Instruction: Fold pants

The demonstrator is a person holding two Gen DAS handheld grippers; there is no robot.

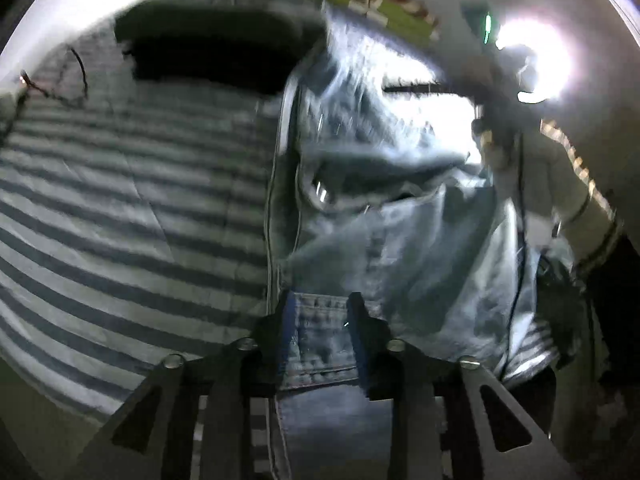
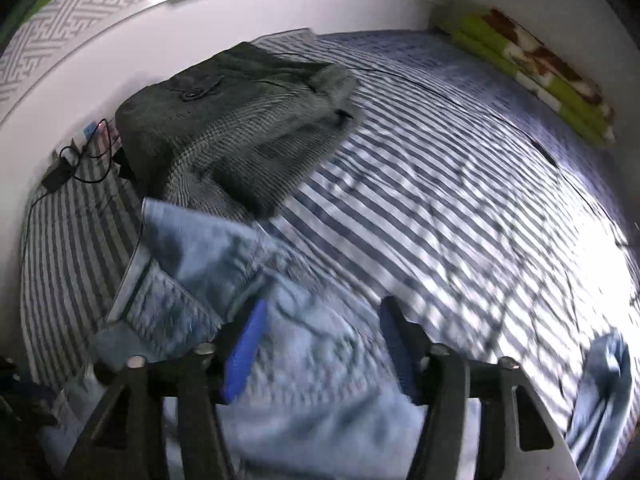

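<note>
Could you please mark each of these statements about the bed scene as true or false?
1. The pants being folded are light blue jeans. True.
2. The bed sheet is plain white. False: it has blue-grey and white stripes.
3. A dark garment lies on the bed beyond the jeans. True.
4. The right gripper is clamped tight on the dark garment. False: its jaws stand apart over the jeans, nowhere near that garment.
5. In the left wrist view, a stitched denim edge sits between the fingers of the left gripper. True.
6. A red pillow lies against the wall. False: folded green, white and brown bedding lies there.
</note>
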